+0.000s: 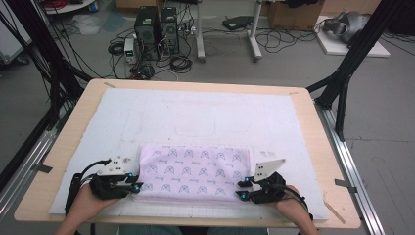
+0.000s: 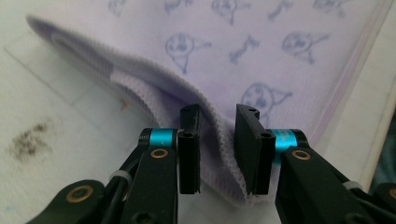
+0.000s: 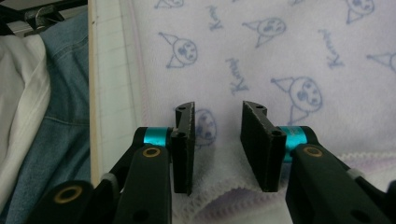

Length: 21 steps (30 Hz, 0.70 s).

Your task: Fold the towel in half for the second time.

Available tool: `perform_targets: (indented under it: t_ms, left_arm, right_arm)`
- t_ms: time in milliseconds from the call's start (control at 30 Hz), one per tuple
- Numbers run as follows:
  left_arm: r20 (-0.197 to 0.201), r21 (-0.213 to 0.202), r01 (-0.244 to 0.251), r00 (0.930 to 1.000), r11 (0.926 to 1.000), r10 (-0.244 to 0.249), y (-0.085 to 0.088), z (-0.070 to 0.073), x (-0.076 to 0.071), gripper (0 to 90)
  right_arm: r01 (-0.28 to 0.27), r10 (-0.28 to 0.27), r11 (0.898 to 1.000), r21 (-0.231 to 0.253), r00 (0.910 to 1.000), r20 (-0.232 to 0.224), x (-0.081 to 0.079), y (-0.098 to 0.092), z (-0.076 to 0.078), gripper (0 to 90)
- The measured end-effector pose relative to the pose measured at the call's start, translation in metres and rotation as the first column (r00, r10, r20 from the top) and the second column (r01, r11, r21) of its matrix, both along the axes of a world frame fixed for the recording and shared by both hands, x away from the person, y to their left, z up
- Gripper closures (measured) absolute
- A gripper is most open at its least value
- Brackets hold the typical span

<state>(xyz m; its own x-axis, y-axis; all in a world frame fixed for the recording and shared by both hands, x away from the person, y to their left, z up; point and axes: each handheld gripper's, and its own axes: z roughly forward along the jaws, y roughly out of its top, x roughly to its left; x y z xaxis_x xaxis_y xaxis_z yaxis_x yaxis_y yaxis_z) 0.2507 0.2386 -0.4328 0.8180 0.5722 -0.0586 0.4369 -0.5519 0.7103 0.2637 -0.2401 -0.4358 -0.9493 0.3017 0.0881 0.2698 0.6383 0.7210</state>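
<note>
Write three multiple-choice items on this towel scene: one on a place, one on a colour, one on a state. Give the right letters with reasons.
1. Where does the folded towel lie on the white mat?
A. near edge
B. far edge
C. off the mat

2. What colour is the towel's printed pattern?
A. red
B. blue
C. green

3. How does the left gripper stand at the towel's corner?
A. jaws apart, towel edge between them
B. clamped shut on nothing
C. lifted far above it

Key: 1 A, it sits close to the person's hands; 2 B, blue cartoon faces on pale lilac cloth; 3 A, a gap shows beside the fold between the jaws, as with the right gripper.
</note>
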Motion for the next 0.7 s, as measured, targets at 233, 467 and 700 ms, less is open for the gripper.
perform_targets:
  t_ms: [233, 467, 700]
  left_arm:
    - [0.035, -0.034, -0.075, 0.9965, 0.9966, 0.076, 0.017, 0.01, -0.001, 58.8]
    - [0.082, -0.06, -0.107, 0.9904, 0.9925, 0.111, 0.02, 0.026, 0.003, 57.0]
    - [0.117, -0.086, -0.056, 0.991, 0.9947, 0.066, 0.005, 0.031, 0.007, 64.4]
  right_arm:
    - [0.004, -0.005, 0.999, 0.036, 0.9991, 0.041, -0.007, -0.009, 0.007, 67.5]
    - [0.022, -0.024, 0.999, 0.03, 0.9988, 0.043, -0.006, -0.012, 0.006, 65.1]
    - [0.036, -0.037, 0.999, 0.019, 0.9989, 0.028, -0.007, -0.017, -0.004, 68.7]
